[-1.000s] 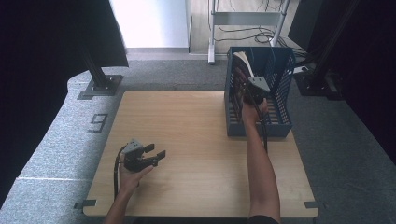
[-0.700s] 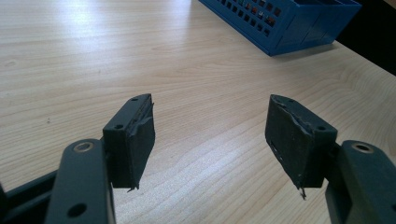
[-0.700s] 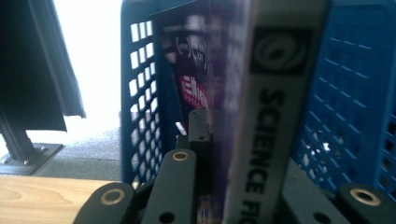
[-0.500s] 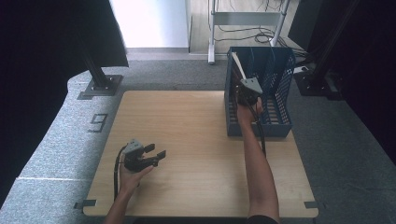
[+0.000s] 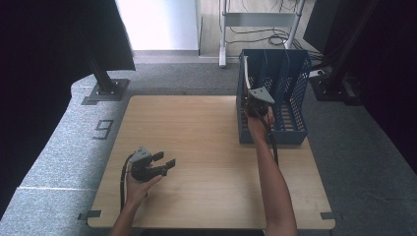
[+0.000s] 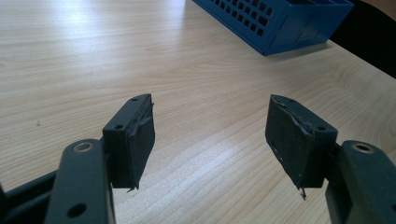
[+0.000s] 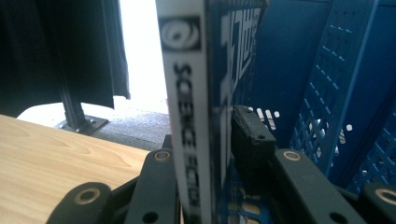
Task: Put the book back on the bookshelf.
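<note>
Reaching into the blue rack (image 5: 287, 93), the right gripper (image 5: 256, 101) has just been loosening around the upright book (image 7: 191, 116).

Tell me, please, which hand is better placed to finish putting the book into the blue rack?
The right. The right gripper is at the blue rack, its fingers just opening around the upright book. The left gripper rests open on the table, far from the rack.
</note>
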`<state>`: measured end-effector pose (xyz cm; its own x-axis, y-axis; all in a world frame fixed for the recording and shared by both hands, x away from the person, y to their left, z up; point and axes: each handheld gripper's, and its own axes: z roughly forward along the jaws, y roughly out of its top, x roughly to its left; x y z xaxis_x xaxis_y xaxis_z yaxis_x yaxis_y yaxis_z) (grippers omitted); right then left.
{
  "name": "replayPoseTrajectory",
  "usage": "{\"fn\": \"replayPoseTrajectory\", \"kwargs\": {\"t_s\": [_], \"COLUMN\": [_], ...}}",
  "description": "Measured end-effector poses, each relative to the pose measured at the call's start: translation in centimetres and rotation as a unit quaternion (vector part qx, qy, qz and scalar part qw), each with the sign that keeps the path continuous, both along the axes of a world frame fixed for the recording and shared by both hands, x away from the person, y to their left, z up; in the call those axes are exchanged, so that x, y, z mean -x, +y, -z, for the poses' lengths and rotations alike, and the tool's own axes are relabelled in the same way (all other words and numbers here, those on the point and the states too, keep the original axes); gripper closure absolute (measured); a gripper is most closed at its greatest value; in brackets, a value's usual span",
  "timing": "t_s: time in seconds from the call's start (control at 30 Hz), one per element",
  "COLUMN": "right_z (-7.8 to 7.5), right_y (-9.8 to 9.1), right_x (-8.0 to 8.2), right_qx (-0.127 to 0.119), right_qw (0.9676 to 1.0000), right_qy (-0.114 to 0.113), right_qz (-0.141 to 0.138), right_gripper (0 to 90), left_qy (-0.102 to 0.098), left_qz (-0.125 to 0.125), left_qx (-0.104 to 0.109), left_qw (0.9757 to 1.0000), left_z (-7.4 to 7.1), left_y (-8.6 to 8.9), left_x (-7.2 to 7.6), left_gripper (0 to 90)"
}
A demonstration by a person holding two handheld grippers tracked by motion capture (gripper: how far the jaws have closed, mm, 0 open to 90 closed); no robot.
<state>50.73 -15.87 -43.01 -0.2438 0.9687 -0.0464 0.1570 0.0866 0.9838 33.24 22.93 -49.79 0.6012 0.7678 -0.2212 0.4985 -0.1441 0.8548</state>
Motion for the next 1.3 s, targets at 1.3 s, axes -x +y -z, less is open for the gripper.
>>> {"fn": "replayPoseTrajectory", "kwargs": {"t_s": [1.3], "right_z": [0.4], "right_y": [-0.5], "right_x": [-1.7], "right_qx": [0.020], "right_qw": [0.9997], "right_qy": [-0.002], "right_qz": [0.011], "right_gripper": [78.2], "left_qy": [-0.002], "left_qz": [-0.003], "left_qx": [-0.003], "left_qw": [1.0000], "left_z": [0.0], "left_y": [0.1], "left_x": [0.0], "left_gripper": [32.9]}}
